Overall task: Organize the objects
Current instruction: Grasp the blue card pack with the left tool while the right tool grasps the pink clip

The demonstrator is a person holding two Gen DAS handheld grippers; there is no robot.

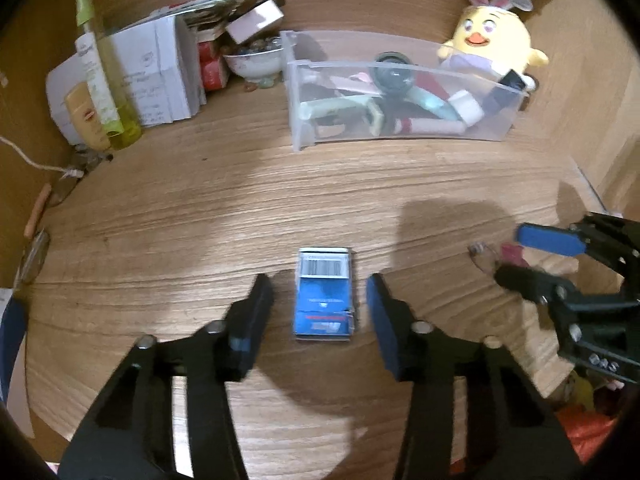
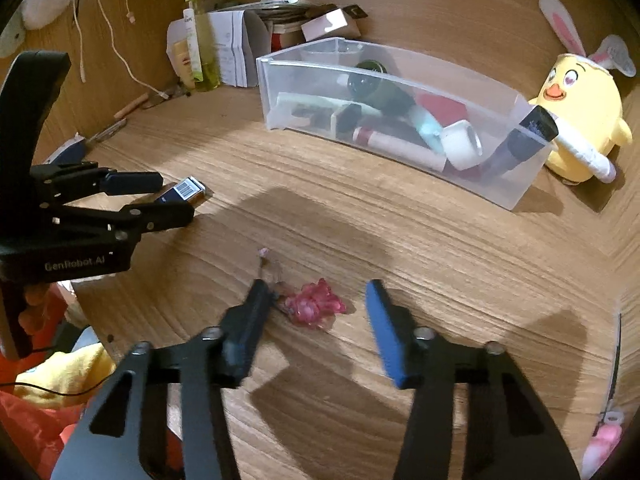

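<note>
blue box (image 1: pixel 323 298), flat (barcode end away), lengthwise

Bare desk (image 1: pixel 200 220) lies open before the clear bin (image 1: pixel 304 136).

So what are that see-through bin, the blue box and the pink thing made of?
Bin: looks like clear, slightly frosted plastic; its contents show through the walls. Blue box: probably glossy printed cardboard, with a barcode and folded edges. Pink thing: seems translucent plastic or acrylic, faceted and shiny; too small to be sure.
</note>
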